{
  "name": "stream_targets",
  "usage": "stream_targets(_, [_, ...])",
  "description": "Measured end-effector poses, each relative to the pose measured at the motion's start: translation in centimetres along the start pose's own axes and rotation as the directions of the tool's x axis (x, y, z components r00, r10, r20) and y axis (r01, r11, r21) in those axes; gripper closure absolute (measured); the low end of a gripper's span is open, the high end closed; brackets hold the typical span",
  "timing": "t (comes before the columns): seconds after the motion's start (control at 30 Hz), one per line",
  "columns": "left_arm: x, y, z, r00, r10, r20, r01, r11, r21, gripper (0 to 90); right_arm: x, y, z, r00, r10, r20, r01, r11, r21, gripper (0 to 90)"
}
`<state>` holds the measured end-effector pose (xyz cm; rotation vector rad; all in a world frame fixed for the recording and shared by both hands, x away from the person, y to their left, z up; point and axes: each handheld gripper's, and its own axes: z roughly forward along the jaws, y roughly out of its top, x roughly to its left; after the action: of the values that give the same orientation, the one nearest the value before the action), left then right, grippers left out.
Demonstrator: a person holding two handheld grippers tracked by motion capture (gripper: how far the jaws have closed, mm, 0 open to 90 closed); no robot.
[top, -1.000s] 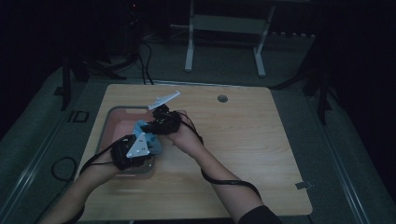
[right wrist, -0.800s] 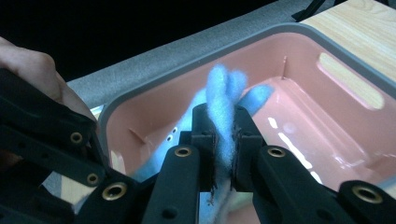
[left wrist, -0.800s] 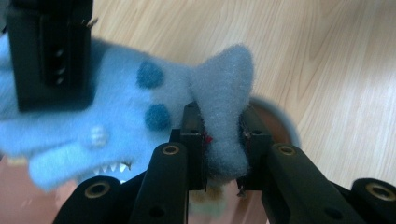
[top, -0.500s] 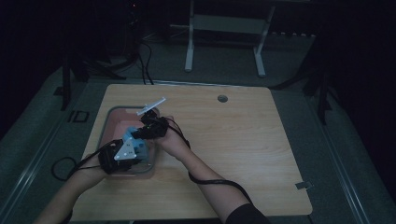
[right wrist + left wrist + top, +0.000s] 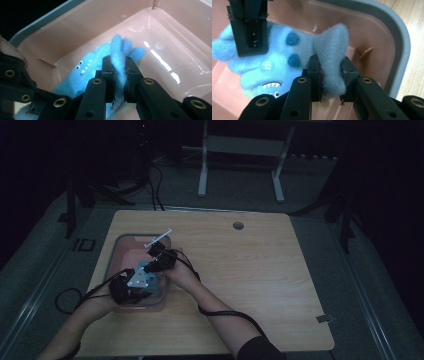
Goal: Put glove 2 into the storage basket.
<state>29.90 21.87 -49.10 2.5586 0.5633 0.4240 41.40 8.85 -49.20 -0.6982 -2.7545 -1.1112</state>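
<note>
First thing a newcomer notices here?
The fuzzy blue toy with spots and a toothy grin, lying in the pink tub at the table's left. Both hand-held grippers pinch it: the left hand-held gripper on a flap, the right hand-held gripper on a thin fold.

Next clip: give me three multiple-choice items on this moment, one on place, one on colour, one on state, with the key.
1. Where is the plush toy?
A. On the bare table
B. Inside the pink tub
C. On the floor

2. What colour is the toy?
A. Light blue with darker spots
B. Red
C. Green

3. How is the left hand-held gripper?
A. Open above the toy
B. Shut on nothing
C. Shut on the toy

Key: B, pink walls surround it; A, blue fleece with dark dots shows in the left gripper view; C, its pads squeeze a fold of fleece. The right hand-held gripper pinches another fold.
</note>
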Motion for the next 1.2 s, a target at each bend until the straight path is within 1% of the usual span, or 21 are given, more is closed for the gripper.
stream_targets(0.07, [0.1, 0.1, 0.2, 1.0000, -0.008, 0.002, 0.008, 0.9999, 0.008, 74.0, -0.2, 0.0, 0.1, 0.9999, 0.009, 0.006, -0.009, 1.000, -0.005, 80.0])
stream_targets(0.13, [0.1, 0.2, 0.3, 1.0000, -0.006, 0.008, 0.006, 0.9998, 0.021, 72.7, -0.2, 0.0, 0.3, 0.9998, 0.002, 0.018, -0.002, 1.000, 0.006, 77.1])
stream_targets(0.23, [0.2, 0.3, 0.4, 0.9999, -0.011, 0.012, 0.010, 0.9995, 0.031, 69.1, -0.3, 0.2, 0.3, 0.9998, 0.004, 0.019, -0.004, 1.000, 0.006, 67.5])
stream_targets(0.27, [0.2, 0.2, 0.4, 0.9998, -0.016, 0.010, 0.016, 0.9994, 0.031, 66.3, -0.3, 0.2, 0.3, 0.9997, 0.009, 0.022, -0.009, 1.000, 0.008, 62.0])
stream_targets(0.37, [0.2, 0.2, 0.2, 0.9993, -0.036, -0.010, 0.037, 0.9991, 0.021, 56.8, -0.4, 0.3, 0.3, 0.9996, 0.005, 0.028, -0.005, 1.000, 0.002, 49.9])
stream_targets(0.43, [0.2, 0.2, 0.1, 0.9982, -0.054, -0.027, 0.055, 0.9984, 0.014, 48.9, -0.4, 0.4, 0.0, 0.9993, -0.001, 0.037, 0.002, 1.000, -0.007, 44.4])
stream_targets(0.5, [0.2, 0.1, -0.2, 0.9965, -0.070, -0.047, 0.070, 0.9976, -0.002, 43.3, -0.5, 0.5, -0.5, 0.9994, -0.008, 0.034, 0.009, 1.000, -0.028, 37.4])
stream_targets(0.53, [0.2, 0.2, -0.3, 0.9945, -0.084, -0.063, 0.084, 0.9965, -0.006, 38.5, -0.5, 0.7, -0.9, 0.9994, -0.006, 0.034, 0.007, 0.999, -0.039, 34.9])
stream_targets(0.6, [0.4, 0.3, -0.7, 0.9905, -0.115, -0.076, 0.113, 0.9932, -0.028, 27.7, -0.5, 0.9, -1.7, 0.9998, -0.017, 0.011, 0.018, 0.998, -0.058, 26.6])
stream_targets(0.63, [0.5, 0.3, -1.0, 0.9874, -0.132, -0.088, 0.129, 0.9910, -0.037, 24.6, -0.5, 1.0, -2.1, 0.9998, -0.017, 0.010, 0.018, 0.998, -0.065, 25.4])
stream_targets(0.67, [0.6, 0.4, -1.2, 0.9853, -0.148, -0.086, 0.144, 0.9885, -0.046, 20.0, -0.5, 1.0, -2.5, 0.9998, -0.020, 0.004, 0.020, 0.997, -0.075, 22.2])
stream_targets(0.7, [0.6, 0.5, -1.4, 0.9851, -0.151, -0.083, 0.147, 0.9877, -0.055, 15.8, -0.4, 1.1, -2.9, 0.9996, -0.028, 0.000, 0.028, 0.996, -0.086, 19.9])
stream_targets(0.77, [0.6, 0.7, -1.8, 0.9816, -0.163, -0.099, 0.157, 0.9851, -0.070, 14.3, -0.4, 1.1, -3.6, 0.9992, -0.039, 0.007, 0.039, 0.995, -0.093, 19.9])
stream_targets(0.87, [0.6, 1.2, -2.2, 0.9778, -0.186, -0.096, 0.177, 0.9797, -0.093, 11.9, -0.4, 0.8, -4.7, 0.9985, -0.055, 0.000, 0.054, 0.993, -0.105, 18.8])
stream_targets(0.9, [0.6, 1.2, -2.2, 0.9778, -0.186, -0.096, 0.177, 0.9797, -0.093, 11.9, -0.4, 0.8, -4.7, 0.9985, -0.055, 0.000, 0.054, 0.993, -0.105, 18.8])
stream_targets(0.93, [0.3, 1.7, -2.2, 0.9754, -0.201, -0.091, 0.191, 0.9758, -0.107, 11.9, -0.3, 0.5, -5.1, 0.9986, -0.052, -0.001, 0.052, 0.992, -0.112, 18.8])
stream_targets(0.97, [0.2, 1.9, -2.1, 0.9763, -0.194, -0.095, 0.184, 0.9767, -0.111, 10.4, -0.4, -0.1, -6.1, 0.9983, -0.058, 0.001, 0.057, 0.991, -0.118, 18.8])
stream_targets(1.0, [0.0, 2.1, -2.0, 0.9752, -0.198, -0.099, 0.186, 0.9759, -0.114, 10.0, -0.4, -0.3, -6.4, 0.9986, -0.054, -0.001, 0.053, 0.991, -0.121, 18.8])
stream_targets(1.07, [-0.2, 2.5, -1.8, 0.9769, -0.198, -0.081, 0.188, 0.9751, -0.119, 8.7, -0.5, -0.9, -7.1, 0.9983, -0.058, 0.004, 0.058, 0.990, -0.130, 18.8])
stream_targets(1.1, [-0.3, 2.7, -1.7, 0.9769, -0.196, -0.084, 0.185, 0.9745, -0.127, 8.5, -0.6, -1.2, -7.5, 0.9982, -0.059, 0.006, 0.059, 0.990, -0.131, 18.8])
stream_targets(1.2, [-0.8, 3.5, -1.4, 0.9788, -0.193, -0.068, 0.181, 0.9720, -0.150, 7.6, -0.8, -2.2, -8.5, 0.9980, -0.062, 0.010, 0.063, 0.988, -0.140, 17.8])
